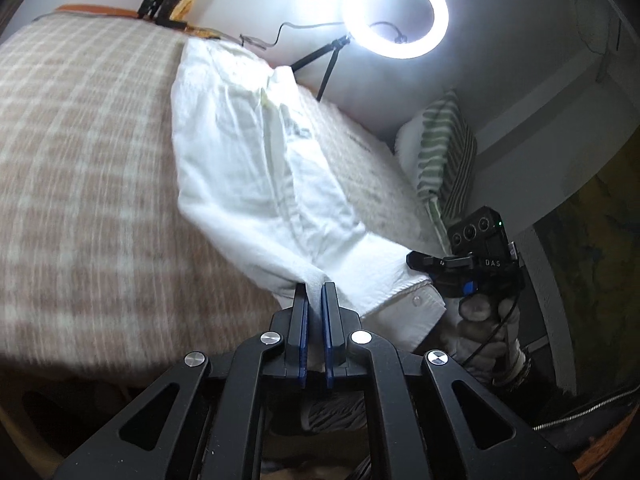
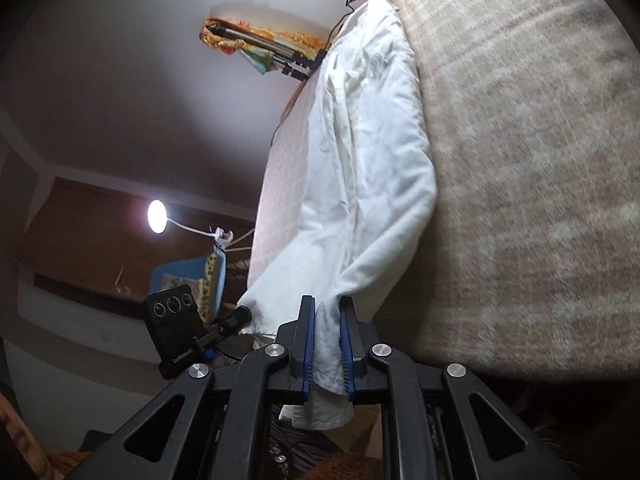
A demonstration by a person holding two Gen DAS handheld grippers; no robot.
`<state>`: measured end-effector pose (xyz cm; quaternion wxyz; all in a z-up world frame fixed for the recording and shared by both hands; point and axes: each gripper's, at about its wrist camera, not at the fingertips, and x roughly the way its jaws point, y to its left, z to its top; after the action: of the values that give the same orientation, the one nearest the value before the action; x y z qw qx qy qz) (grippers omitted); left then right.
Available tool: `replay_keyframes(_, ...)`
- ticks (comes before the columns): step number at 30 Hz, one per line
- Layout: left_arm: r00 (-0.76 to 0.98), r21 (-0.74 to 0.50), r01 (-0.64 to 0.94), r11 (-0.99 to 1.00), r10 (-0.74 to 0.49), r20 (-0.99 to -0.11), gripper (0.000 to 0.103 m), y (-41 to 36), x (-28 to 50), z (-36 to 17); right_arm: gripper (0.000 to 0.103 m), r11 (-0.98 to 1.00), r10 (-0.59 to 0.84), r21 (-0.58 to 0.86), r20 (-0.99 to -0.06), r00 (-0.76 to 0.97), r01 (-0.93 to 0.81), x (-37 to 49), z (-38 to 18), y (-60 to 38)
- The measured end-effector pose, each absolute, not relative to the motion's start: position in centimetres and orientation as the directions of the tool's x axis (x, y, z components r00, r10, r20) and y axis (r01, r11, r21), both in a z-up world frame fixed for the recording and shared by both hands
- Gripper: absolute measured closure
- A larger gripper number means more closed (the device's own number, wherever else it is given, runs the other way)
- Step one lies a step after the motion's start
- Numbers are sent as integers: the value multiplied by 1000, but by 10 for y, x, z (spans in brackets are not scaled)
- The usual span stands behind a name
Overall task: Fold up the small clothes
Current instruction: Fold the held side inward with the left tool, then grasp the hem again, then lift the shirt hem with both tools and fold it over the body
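Both pairs of fingers pinch our white garment [image 1: 256, 168]: left gripper [image 1: 314, 292], right gripper [image 2: 327, 308]. We should lift both evenly over the checked blanket [image 1: 80, 152].

At the right of the left wrist view, the right gripper [image 1: 416, 261] bears white letters "DAS" on its black body. The other gripper's label is too blurred to read.
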<state>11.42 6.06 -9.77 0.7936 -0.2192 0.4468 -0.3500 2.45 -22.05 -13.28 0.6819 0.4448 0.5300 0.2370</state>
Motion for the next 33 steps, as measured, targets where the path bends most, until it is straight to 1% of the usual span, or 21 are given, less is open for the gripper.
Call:
replay_keyframes(5, 388, -657, 367, 658, -750, -535, 99, 63, 137, -83, 93, 480, 787, 863, -504, 357, 160, 48, -125, -216)
replay_keyframes(14, 413, -606, 389, 694, -719, -559, 99, 58, 183, -71, 93, 464, 768, 855, -519, 376, 231, 98, -132, -222)
replay_keyframes(21, 445, -590, 339, 733, -677, -586, 99, 64, 218, -82, 93, 470, 738, 830, -557, 381, 302, 131, -150, -229)
replay_keyframes(28, 449, -570, 278, 773, -629, -635, 99, 66, 250, -102, 93, 437, 725, 822, -562, 398, 365, 158, -173, -241)
replay_keyframes(33, 443, -580, 244, 777, -621, -646, 99, 68, 265, -114, 93, 425, 720, 817, -566, 401, 390, 177, -181, -245)
